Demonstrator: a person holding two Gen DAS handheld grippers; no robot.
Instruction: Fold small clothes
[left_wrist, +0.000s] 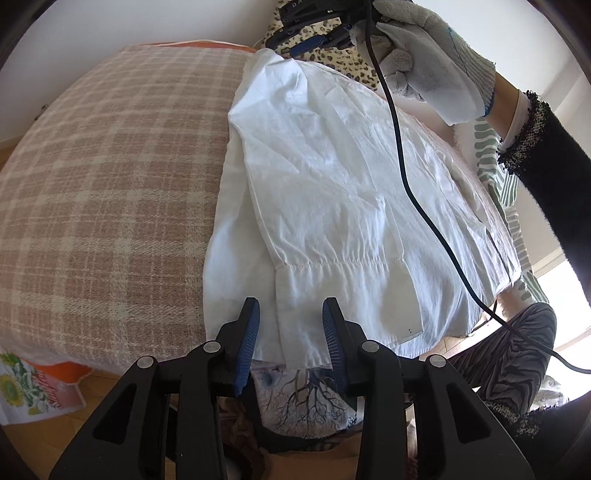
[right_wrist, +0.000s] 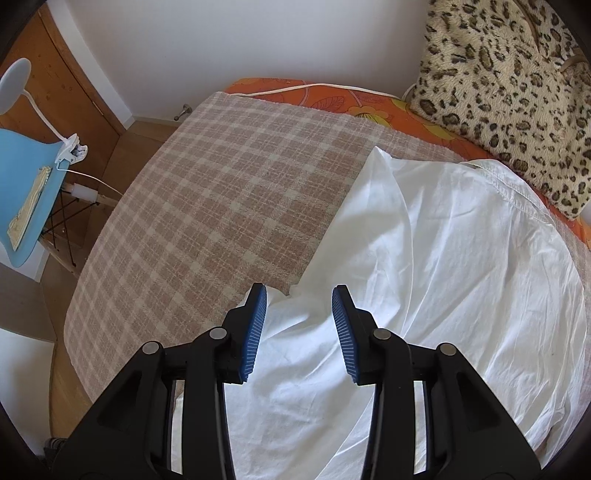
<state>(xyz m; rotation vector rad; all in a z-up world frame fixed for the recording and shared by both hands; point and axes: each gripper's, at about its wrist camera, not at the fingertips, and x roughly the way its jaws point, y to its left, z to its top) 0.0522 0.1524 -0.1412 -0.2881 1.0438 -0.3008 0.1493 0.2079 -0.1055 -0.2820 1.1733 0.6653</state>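
A white shirt (left_wrist: 332, 192) lies spread on a pink plaid blanket (left_wrist: 110, 177), one sleeve with its cuff folded over the body toward the near edge. My left gripper (left_wrist: 291, 325) is open, its blue pads on either side of the cuff's near edge, not closed on it. My right gripper (right_wrist: 299, 310) is open just above the white shirt (right_wrist: 443, 258) near its left edge on the plaid blanket (right_wrist: 221, 192). It also shows at the top of the left wrist view (left_wrist: 314, 37), held by a gloved hand over the shirt's far end.
A leopard-print throw (right_wrist: 509, 92) lies at the far right on an orange sheet (right_wrist: 369, 99). A blue chair (right_wrist: 22, 184) with a clip lamp stands to the left on the wooden floor. A black cable (left_wrist: 402, 166) hangs across the shirt. Patterned clothes (left_wrist: 303, 406) lie below the bed edge.
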